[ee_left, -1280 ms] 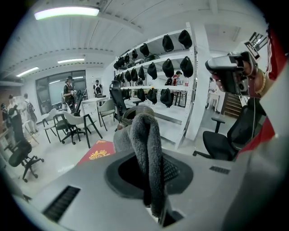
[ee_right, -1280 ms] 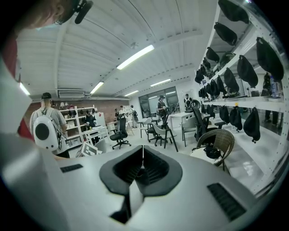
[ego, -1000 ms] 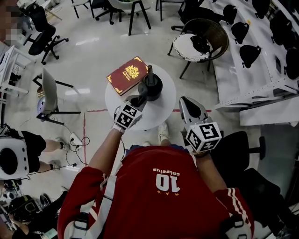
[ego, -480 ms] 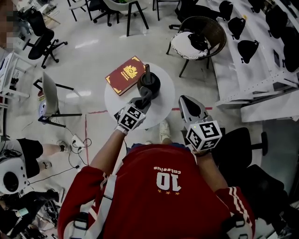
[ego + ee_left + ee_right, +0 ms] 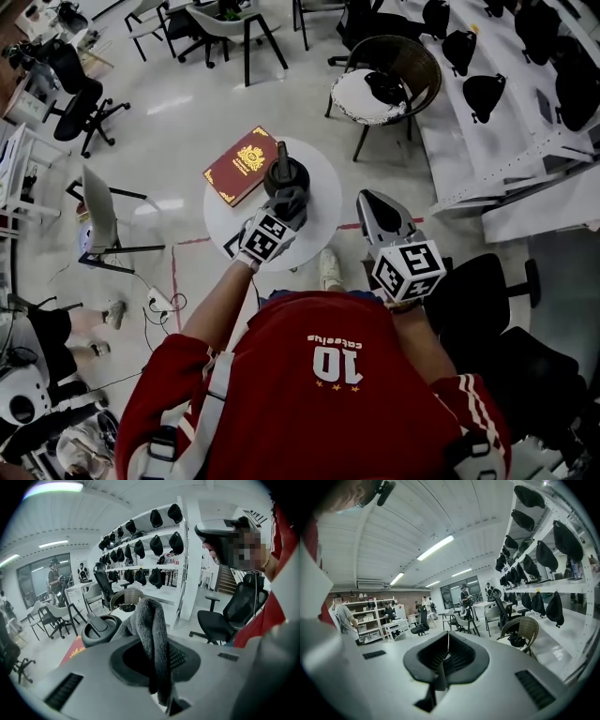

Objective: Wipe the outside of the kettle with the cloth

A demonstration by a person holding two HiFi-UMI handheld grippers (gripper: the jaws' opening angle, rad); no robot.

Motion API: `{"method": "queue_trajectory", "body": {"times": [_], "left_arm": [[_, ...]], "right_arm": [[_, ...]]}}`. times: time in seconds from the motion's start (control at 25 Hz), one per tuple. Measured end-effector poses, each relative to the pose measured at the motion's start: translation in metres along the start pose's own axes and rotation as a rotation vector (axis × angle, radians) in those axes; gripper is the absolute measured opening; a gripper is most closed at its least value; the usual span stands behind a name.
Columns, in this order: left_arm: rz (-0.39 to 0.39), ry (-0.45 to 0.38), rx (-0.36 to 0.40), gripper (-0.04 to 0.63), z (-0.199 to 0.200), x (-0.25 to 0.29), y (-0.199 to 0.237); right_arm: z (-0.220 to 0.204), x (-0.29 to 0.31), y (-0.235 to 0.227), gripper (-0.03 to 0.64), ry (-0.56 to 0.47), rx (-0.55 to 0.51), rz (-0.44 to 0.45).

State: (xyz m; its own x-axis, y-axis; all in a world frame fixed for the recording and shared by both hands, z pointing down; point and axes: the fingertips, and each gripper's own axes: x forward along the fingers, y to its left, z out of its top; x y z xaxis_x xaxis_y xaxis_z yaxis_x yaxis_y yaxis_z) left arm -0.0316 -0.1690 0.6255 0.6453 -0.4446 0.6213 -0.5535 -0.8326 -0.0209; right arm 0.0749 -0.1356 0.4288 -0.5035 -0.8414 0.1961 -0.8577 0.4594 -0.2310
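Note:
A black kettle (image 5: 284,174) stands on a small round white table (image 5: 319,214), with its lid and handle facing up. My left gripper (image 5: 288,202) is shut on a grey cloth (image 5: 292,195), which rests against the kettle's near side. In the left gripper view the cloth (image 5: 150,620) hangs folded between the jaws of the left gripper (image 5: 157,656), and the kettle (image 5: 100,629) sits just beyond it to the left. My right gripper (image 5: 374,210) hovers off the table's right edge, away from the kettle. In the right gripper view, that gripper (image 5: 446,645) is shut with nothing in it.
A red book (image 5: 240,165) lies on the table's left side beside the kettle. A wicker chair (image 5: 384,73) stands behind the table and a grey chair (image 5: 97,199) to its left. A black office chair (image 5: 480,298) is near my right arm. White shelves (image 5: 487,131) with dark bags line the right.
My left gripper has carried the cloth forward, up to the kettle's near side. The right gripper has stayed about where it was.

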Motion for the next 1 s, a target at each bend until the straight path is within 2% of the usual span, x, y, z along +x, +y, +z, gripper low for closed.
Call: {"method": "queue_trajectory", "body": {"times": [0.32,0.64,1.0], "left_arm": [[-0.009,-0.002,0.045,0.048,0.026,0.023,0.010],[0.023,-0.016,0.045,0.048,0.050,0.034,0.039],[0.064,-0.032,0.060,0.048,0.077,0.033,0.070]], "right_arm": [[0.010,-0.004,-0.028,0.017,-0.034,0.020,-0.031],[0.018,0.001,-0.051,0.017,-0.063,0.040,-0.038],[0.027,0.016,-0.056,0.017,-0.088,0.055,-0.018]]}}
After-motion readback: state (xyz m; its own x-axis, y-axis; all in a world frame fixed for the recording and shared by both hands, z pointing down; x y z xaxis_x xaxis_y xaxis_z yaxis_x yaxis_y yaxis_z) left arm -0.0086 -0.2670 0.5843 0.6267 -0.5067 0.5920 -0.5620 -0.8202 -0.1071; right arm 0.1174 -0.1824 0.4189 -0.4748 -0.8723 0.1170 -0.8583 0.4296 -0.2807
